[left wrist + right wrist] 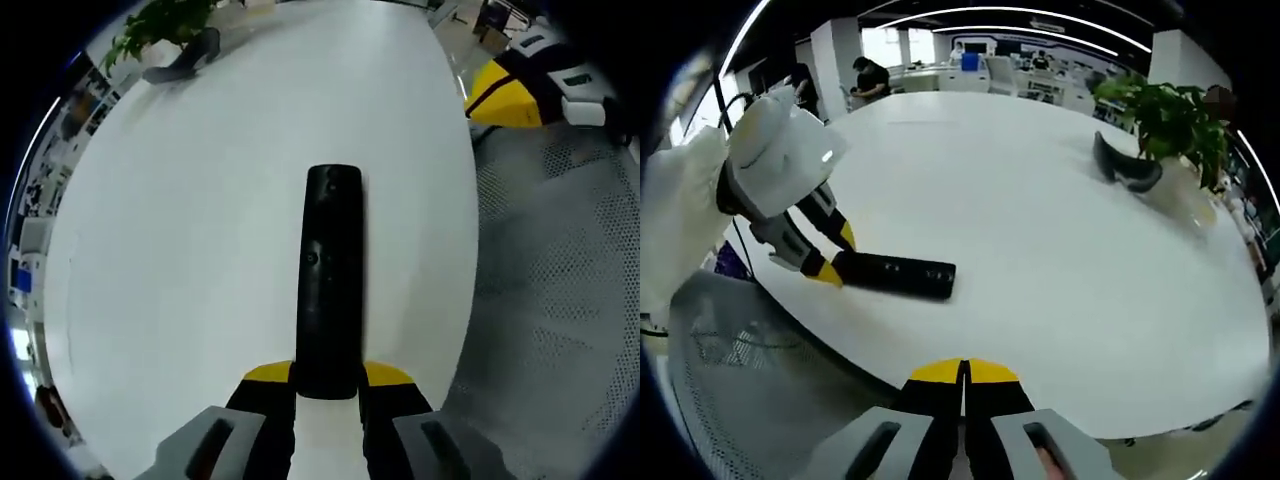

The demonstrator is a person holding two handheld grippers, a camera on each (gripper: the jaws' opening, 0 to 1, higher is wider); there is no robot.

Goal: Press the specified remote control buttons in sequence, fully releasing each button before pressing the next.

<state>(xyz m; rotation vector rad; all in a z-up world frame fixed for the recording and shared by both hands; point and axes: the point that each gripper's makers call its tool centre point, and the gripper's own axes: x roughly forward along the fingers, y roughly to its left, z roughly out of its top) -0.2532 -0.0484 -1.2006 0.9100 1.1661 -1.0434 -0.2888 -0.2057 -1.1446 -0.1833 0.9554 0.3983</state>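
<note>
The left gripper pinches the near end of a slim black remote control, steadying it flat on the white desk near its edge. The right gripper, jaws pressed together, hovers well apart from it. Pressing seems not yet begun; next, the right tip must descend onto a button.

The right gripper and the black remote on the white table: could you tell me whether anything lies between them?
Nothing visible does. In the right gripper view, only bare white table separates the shut right gripper from the black remote. The left gripper clamps the remote's near end from the side, outside that path.
</note>
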